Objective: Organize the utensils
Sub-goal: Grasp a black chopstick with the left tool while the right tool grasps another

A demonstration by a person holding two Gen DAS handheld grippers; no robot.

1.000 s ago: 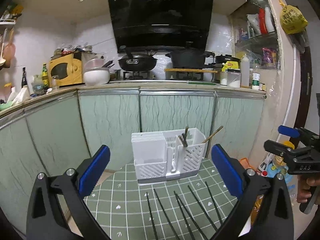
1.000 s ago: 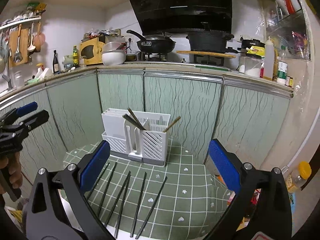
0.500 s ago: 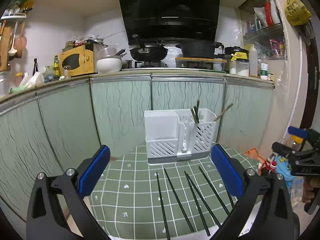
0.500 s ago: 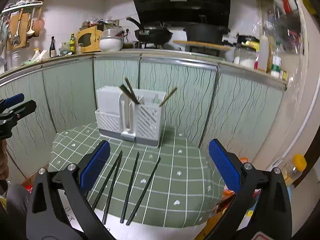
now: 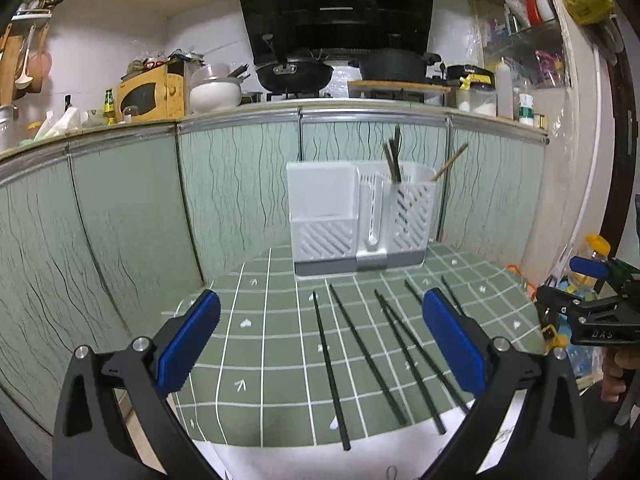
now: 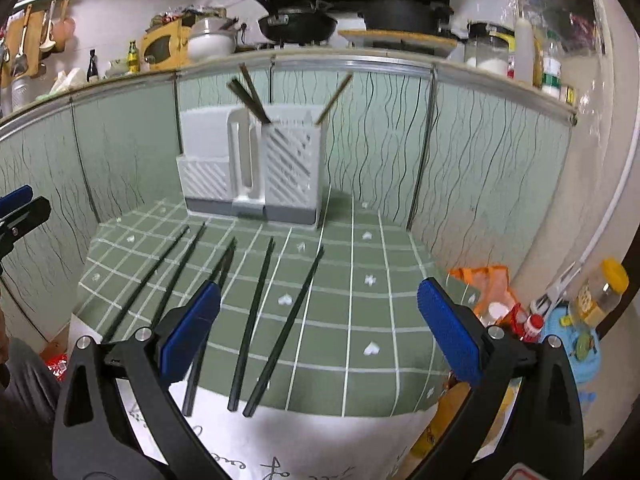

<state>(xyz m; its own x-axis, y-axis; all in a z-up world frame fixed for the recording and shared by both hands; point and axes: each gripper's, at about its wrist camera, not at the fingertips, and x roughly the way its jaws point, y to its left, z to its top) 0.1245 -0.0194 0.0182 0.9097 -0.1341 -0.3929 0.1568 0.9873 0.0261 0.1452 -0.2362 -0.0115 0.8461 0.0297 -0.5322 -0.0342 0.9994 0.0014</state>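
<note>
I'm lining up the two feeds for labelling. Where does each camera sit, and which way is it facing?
Left wrist view: mounted on the left tongs, looking forward over the green mat at the white utensil holder; its own open blue-padded fingers frame the bottom, and the right tongs show at the right edge.
Right wrist view: mounted on the right tongs, facing the same holder from further right; its open fingers show, with the left tongs at the left edge.
Shared: holder, mat, loose black chopsticks, kitchen counter.
</note>
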